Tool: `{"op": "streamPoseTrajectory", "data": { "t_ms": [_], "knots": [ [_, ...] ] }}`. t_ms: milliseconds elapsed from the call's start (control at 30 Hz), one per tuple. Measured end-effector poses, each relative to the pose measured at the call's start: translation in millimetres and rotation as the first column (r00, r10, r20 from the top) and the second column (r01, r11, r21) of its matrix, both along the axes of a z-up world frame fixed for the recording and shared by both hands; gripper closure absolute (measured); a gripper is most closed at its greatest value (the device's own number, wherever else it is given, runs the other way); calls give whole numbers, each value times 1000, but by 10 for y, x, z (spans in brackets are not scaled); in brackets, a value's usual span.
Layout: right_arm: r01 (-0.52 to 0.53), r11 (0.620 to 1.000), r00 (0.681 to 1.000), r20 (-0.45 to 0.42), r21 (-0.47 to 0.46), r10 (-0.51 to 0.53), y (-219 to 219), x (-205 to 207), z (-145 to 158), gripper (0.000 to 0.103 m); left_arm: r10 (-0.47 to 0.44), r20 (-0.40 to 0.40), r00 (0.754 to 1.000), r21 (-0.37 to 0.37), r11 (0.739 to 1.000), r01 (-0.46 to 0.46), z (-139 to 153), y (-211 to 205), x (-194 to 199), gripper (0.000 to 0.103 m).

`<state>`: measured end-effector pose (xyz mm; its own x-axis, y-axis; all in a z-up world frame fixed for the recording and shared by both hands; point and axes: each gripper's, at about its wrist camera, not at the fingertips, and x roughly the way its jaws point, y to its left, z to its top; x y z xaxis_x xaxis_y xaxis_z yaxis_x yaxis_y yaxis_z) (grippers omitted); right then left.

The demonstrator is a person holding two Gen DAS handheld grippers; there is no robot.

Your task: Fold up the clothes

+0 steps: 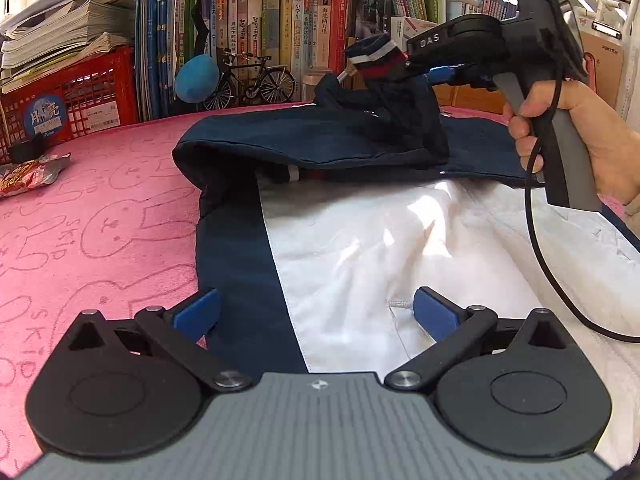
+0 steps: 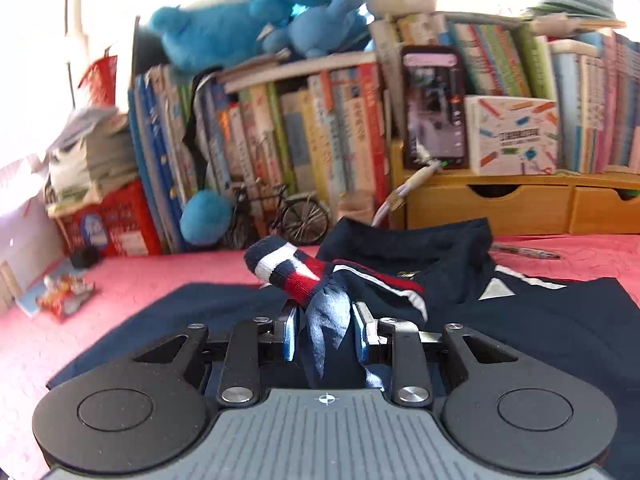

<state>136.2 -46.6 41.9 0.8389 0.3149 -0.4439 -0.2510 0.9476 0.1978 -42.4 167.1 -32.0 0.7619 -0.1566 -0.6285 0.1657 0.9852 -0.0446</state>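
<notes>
A navy and white jacket (image 1: 360, 240) lies on the pink blanket (image 1: 100, 220). My left gripper (image 1: 316, 312) is open, low over the jacket's near part, its blue pads on either side of the navy-white seam. My right gripper (image 2: 324, 332) is shut on the jacket's sleeve (image 2: 328, 320) and holds it raised, with the striped red, white and navy cuff (image 2: 288, 268) sticking out past the fingers. In the left wrist view the right gripper (image 1: 404, 68) is at the upper right, held by a hand, lifting the sleeve (image 1: 400, 116) over the jacket's far part.
A bookshelf (image 1: 280, 32) with a model bicycle (image 1: 252, 80) and a blue plush (image 1: 196, 80) runs along the back. A red crate (image 1: 80, 100) with stacked papers stands at the left, a snack packet (image 1: 28, 174) beside it. Wooden drawers (image 2: 520, 204) stand at the back right.
</notes>
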Motion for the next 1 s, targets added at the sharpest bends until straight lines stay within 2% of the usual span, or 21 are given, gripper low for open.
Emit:
{"op": "streamPoseTrajectory", "data": {
  "t_ms": [67,100,200,267,333,433,567,667,800,1000],
  "knots": [
    [127,991,990,55,45,-130,-404,-160,39,73,5,-1,1000,0,1000,-5,8,11,6,0],
    [174,983,984,37,52,-176,-597,-169,-1,73,7,-5,1000,0,1000,-7,16,20,17,0],
    [304,950,953,-21,66,-303,-1153,-188,-132,63,42,-17,999,25,999,-41,92,76,149,0],
    [331,942,941,-91,48,-326,-1340,-143,-288,58,84,1,996,72,994,-84,143,97,294,0],
    [333,942,936,-137,39,-326,-1436,-112,-444,53,126,19,992,119,985,-127,190,118,441,0],
    [309,948,941,-167,69,-295,-1455,-137,-595,48,190,-5,982,178,966,-186,148,141,722,0],
    [275,958,952,-164,78,-260,-1419,-176,-678,33,257,-35,966,169,954,-248,62,274,960,0],
    [268,961,952,-173,63,-254,-1383,-128,-691,31,320,-42,947,129,941,-312,57,392,1051,0],
    [265,964,950,-178,31,-255,-1327,-94,-683,29,403,-29,915,123,909,-397,33,530,1115,0],
    [263,965,951,-176,20,-256,-1322,-90,-683,28,419,-15,908,85,905,-416,24,682,1050,0]
  ]
}}
